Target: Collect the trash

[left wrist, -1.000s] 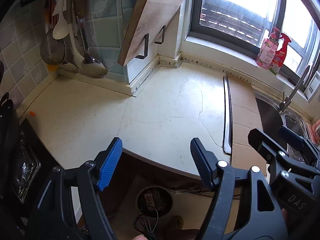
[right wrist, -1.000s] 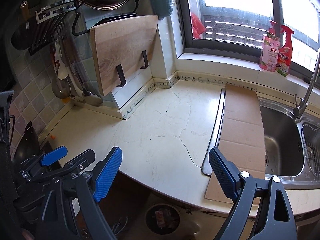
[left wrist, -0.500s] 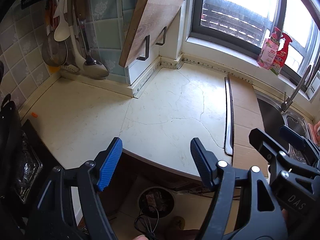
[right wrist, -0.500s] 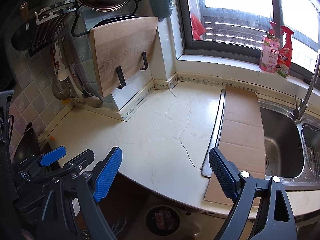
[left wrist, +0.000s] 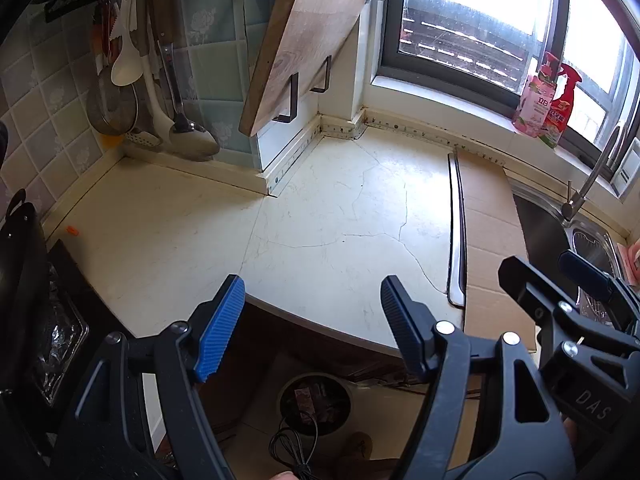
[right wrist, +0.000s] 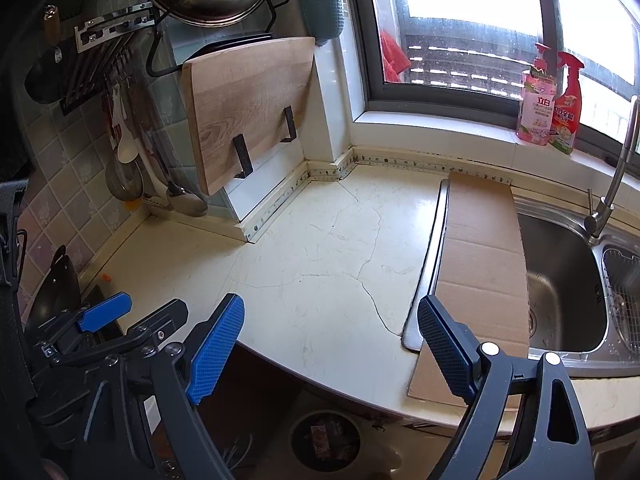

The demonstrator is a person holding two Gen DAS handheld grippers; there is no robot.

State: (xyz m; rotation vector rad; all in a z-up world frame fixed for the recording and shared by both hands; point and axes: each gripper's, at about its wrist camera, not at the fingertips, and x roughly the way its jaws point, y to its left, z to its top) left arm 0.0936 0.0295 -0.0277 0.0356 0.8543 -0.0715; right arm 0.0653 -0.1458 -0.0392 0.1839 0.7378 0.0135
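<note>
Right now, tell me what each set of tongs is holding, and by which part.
Nothing is held. The left tongs and the right tongs both stand open with only air between their pads, above the front edge of the countertop.

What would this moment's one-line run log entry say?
left gripper: open, empty | right gripper: open, empty | countertop: only a small orange scrap | bin: on floor below

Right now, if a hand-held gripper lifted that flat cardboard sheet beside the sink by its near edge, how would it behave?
The cardboard sheet probably weighs little. Its crosswise creases suggest it could fold or sag. Its near edge overhangs the counter, so gripping there looks feasible.
</note>
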